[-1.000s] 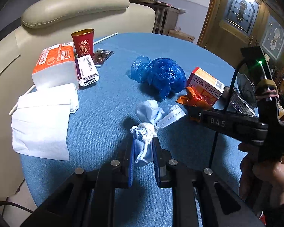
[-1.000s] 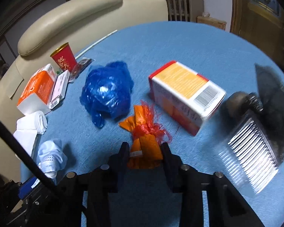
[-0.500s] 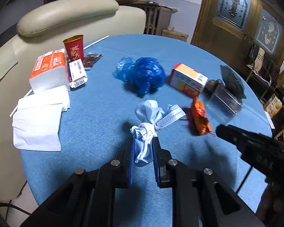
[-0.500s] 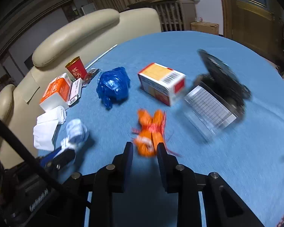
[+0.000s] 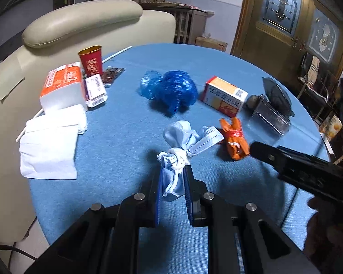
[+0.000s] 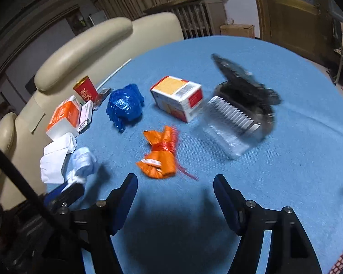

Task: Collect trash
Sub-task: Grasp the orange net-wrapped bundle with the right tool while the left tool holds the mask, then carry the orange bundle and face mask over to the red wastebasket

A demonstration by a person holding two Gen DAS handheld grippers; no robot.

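My left gripper [image 5: 172, 173] is shut on a knotted pale blue face mask [image 5: 183, 141], held above the blue tablecloth [image 5: 116, 155]. My right gripper [image 6: 175, 182] has its jaws opening, with nothing between them. An orange tied plastic bag [image 6: 160, 157] lies on the cloth just ahead of its fingertips, apart from them. The same orange bag [image 5: 234, 141] shows to the right of the mask in the left wrist view. The mask [image 6: 83, 164] and the left gripper appear at the lower left of the right wrist view.
On the table lie a crumpled blue bag [image 5: 171, 89], an orange-and-white carton [image 5: 225, 96], a clear clamshell box with a black lid [image 6: 237, 105], a red cup [image 5: 90, 60], a tissue pack [image 5: 61, 86] and white napkins [image 5: 50, 146]. A cream sofa [image 5: 80, 25] stands behind.
The right gripper let go of the orange bag and opened; the bag now lies on the cloth. The right hand drew back toward the table's near edge. The left gripper keeps holding the mask.
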